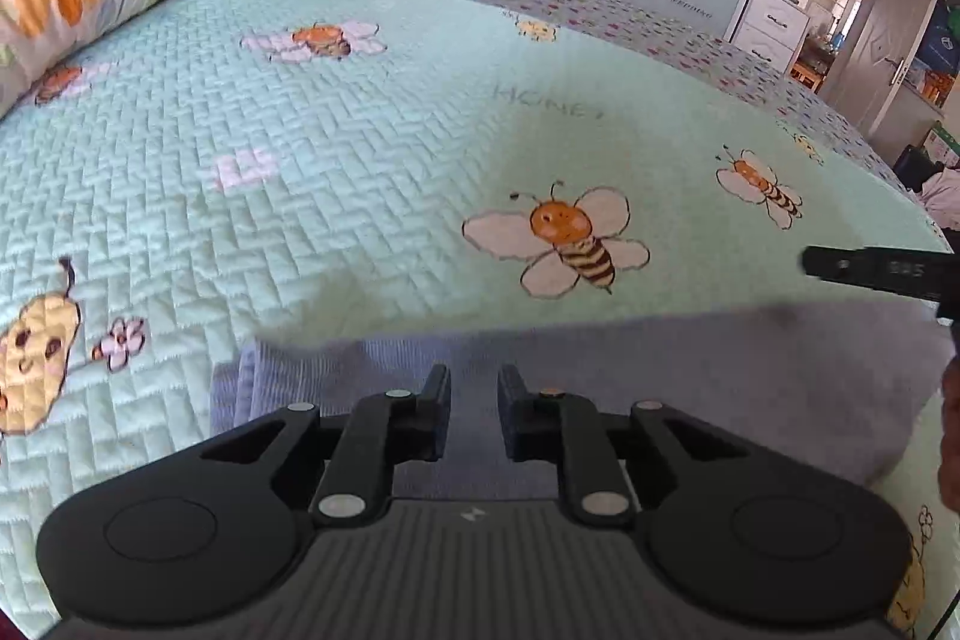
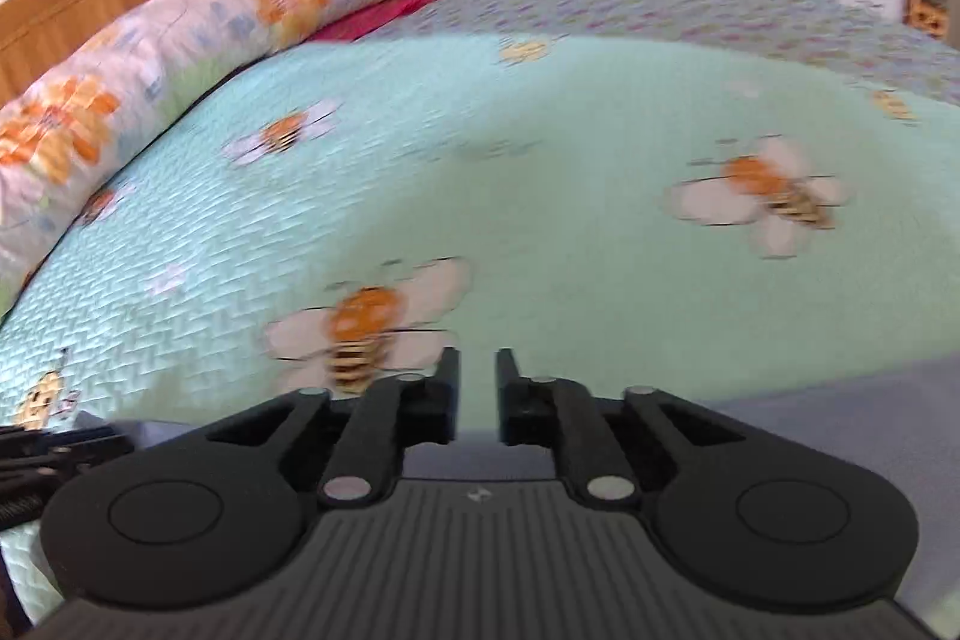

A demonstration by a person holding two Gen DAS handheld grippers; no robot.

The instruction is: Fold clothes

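Left wrist view: left gripper (image 1: 474,388) hovers with jaws narrowly parted, empty, over a soft lilac ribbed garment (image 1: 690,376) lying on the quilted bee-print bedspread (image 1: 360,148). Fold stage indeterminate.

Right wrist view, blurred: right gripper (image 2: 477,370) likewise narrow, empty, above the garment's near edge; any grasp requires pinching a fabric edge

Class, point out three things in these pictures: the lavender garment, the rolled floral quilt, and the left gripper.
lavender garment (image 1: 690,388), left wrist view, on its flat upper part.
rolled floral quilt (image 2: 180,46), right wrist view, on its middle.
left gripper (image 1: 474,394), left wrist view, midway between its fingertips.
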